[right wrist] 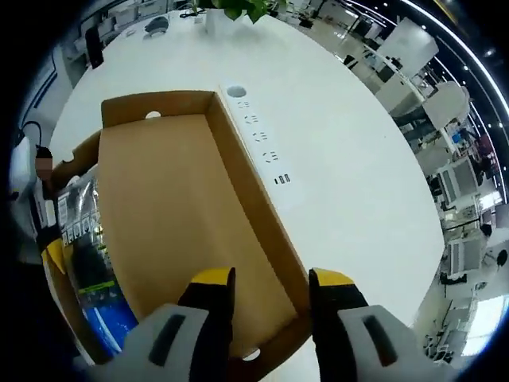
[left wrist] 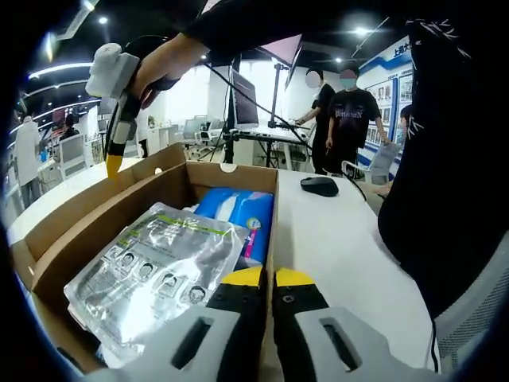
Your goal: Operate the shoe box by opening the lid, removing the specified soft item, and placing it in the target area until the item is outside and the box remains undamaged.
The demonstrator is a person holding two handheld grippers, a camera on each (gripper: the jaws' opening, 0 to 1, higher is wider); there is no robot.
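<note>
Holding my right tongs (right wrist: 270, 282) spread over the lid (right wrist: 179, 215) and my left tongs (left wrist: 266, 277) clenched empty at the box (left wrist: 143, 179) rim, I judge the soft, slippery pouch (left wrist: 155, 267) inside wants a corner pinch.

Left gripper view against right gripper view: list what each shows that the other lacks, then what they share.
Left gripper view: a silver foil pouch and blue tissue pack in the box, a black mouse, people standing behind, and the right claw above the lid.

Right gripper view: a white power strip beside the raised lid.

Both: the cardboard shoe box, the white table.
</note>
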